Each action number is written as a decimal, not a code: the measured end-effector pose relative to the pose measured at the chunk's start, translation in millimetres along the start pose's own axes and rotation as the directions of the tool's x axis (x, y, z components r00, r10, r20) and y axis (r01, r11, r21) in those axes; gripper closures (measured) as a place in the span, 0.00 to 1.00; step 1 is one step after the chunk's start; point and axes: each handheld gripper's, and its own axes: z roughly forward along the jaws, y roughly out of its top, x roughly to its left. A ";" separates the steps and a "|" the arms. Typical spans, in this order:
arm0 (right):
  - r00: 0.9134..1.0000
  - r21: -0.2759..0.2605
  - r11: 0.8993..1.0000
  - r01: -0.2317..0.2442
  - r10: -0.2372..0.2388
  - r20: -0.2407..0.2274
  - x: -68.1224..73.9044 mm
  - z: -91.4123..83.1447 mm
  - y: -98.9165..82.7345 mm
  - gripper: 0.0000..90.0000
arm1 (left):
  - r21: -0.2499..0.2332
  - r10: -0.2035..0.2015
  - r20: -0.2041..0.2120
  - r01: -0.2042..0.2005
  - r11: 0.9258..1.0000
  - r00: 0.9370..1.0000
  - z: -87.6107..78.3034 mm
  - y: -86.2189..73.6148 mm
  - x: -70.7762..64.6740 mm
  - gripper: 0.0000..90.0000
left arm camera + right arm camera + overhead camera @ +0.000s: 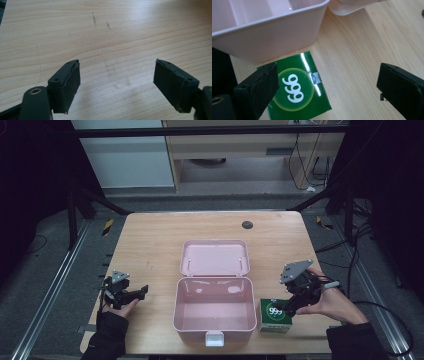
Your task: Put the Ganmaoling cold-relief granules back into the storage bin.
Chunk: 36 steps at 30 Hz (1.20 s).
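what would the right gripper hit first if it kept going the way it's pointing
Most likely the green box lying flat beside the pink case. The right gripper is open and angled down over it, though depth is hard to judge.

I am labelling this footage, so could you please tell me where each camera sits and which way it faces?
High view: above the person's side, looking forward and down on the table and open pink box; both forearms and tongs show.
Left gripper view: rides the left tongs, facing bare wood between open jaws.
Right gripper view: rides the right tongs, facing the green 999 packet beside the box.
The high and right gripper views share box and packet.
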 end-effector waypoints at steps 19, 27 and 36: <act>0.992 0.109 0.989 0.101 -0.092 -0.085 15.2 13.1 0.7 0.03 | 0.004 0.003 0.002 -0.003 1.000 1.000 0.4 -0.1 -0.1 0.23; 0.987 0.147 0.980 0.136 -0.121 -0.107 19.8 22.9 -2.1 0.03 | 0.005 0.007 0.001 -0.007 1.000 1.000 0.7 0.0 -0.4 0.23; 0.979 0.196 0.966 0.169 -0.142 -0.146 24.2 35.6 -3.9 0.03 | 0.008 0.010 -0.001 -0.010 1.000 1.000 1.2 0.0 -0.6 0.23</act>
